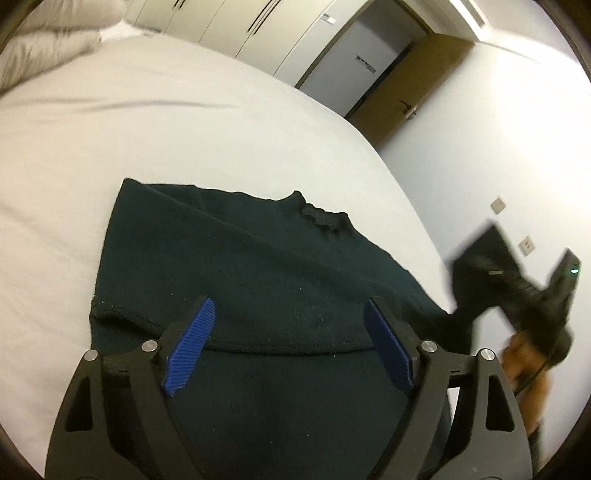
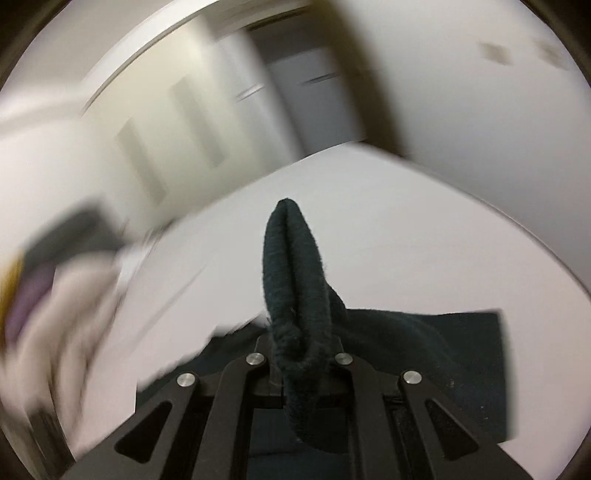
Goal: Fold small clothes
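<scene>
A dark green knitted garment (image 1: 236, 266) lies flat on the white bed (image 1: 147, 147), with a folded layer across its near part. My left gripper (image 1: 290, 321) hovers just above it, its blue pads (image 1: 192, 343) wide apart and nothing between them. In the left wrist view my right gripper (image 1: 476, 273) appears blurred at the right, lifting a dark edge of the garment off the bed, a hand (image 1: 524, 362) behind it. In the right wrist view my right gripper (image 2: 300, 343) is shut on a bunched fold of the garment (image 2: 291, 266) that sticks up between its fingers.
A rumpled white duvet (image 1: 44, 40) lies at the far left of the bed. Beyond the bed stand white wardrobes (image 1: 258, 29), a grey door (image 1: 354, 66) and an open wooden door (image 1: 402, 92). The bed's right edge runs along a white wall with sockets (image 1: 498, 205).
</scene>
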A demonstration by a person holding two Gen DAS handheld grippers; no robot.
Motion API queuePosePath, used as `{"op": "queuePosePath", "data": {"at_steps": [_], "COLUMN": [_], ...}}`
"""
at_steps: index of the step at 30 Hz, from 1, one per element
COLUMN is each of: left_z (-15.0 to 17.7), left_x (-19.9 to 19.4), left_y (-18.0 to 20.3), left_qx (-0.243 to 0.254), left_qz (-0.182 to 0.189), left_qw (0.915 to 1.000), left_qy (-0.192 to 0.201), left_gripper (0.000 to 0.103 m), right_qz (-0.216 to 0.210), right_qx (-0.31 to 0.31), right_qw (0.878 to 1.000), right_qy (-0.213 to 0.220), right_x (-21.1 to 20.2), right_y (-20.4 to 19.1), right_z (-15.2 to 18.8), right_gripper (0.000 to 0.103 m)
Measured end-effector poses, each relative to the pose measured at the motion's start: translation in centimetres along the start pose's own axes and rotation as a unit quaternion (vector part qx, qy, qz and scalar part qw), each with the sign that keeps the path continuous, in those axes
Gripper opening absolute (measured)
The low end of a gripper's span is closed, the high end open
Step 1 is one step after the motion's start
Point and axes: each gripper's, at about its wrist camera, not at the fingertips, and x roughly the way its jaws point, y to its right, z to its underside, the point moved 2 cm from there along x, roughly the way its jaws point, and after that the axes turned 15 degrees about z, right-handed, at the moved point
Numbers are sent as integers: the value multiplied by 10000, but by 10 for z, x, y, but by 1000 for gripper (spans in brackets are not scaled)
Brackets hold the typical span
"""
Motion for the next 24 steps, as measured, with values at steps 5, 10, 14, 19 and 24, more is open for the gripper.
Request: {"op": "queuePosePath", "data": {"at_steps": [5,10,14,19,24], "left_z": [-5,-5,-6,-3,1], "left_x": [9,30,56,94,126], "left_y": [-17,-23,-23,-25,-20], "left_qx": [-307,-550,-660,-935,-767], "left_qz": [189,354,318,287,90], "left_qw": [9991,9969,9950,9901,9891], "left_qy": [-209,-447,-672,-1005,-1254], "left_gripper": [83,83,83,83,83], "right_qz": [-119,-385,-949,-1253,-1392], "right_qx": [-952,-678,-419,374,1059], "right_qw": [9931,9896,9837,9794,9686], "right_qy": [-671,-1209,-1472,-1536,-1769], "right_x": [61,81,65,31,10], "right_y": [-97,-91,-83,-44,10], "right_z": [69,121,130,134,157], "right_gripper": [10,25,57,64,64]}}
